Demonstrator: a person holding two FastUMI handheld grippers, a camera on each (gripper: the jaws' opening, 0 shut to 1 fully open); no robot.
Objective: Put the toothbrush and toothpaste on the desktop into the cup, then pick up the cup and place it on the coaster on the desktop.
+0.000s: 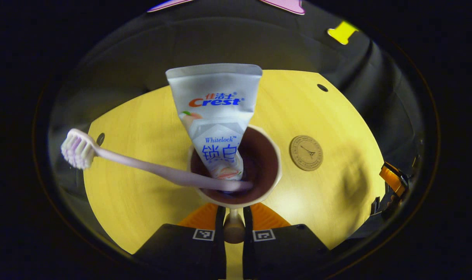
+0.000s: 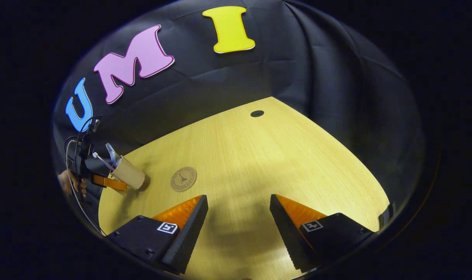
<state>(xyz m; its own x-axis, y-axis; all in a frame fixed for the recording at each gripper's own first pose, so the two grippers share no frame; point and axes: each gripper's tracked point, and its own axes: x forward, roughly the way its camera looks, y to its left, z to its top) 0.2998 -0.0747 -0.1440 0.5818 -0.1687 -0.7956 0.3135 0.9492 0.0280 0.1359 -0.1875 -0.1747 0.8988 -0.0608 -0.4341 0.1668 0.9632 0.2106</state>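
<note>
A pale wooden worktop (image 2: 240,163) is seen before a black cloth wall. The cup (image 1: 236,167), with the toothpaste (image 1: 214,112) and toothbrush (image 1: 142,165) leaning inside, is grasped at its near rim by the left tongs (image 1: 234,227), clenched on the wall. The coaster (image 1: 306,153) lies just beside it. The cup is judged light, stiff and top-heavy, so a rim pinch may let it swing; it should be kept upright. The right tongs (image 2: 239,217) are held released above bare wood.
</note>
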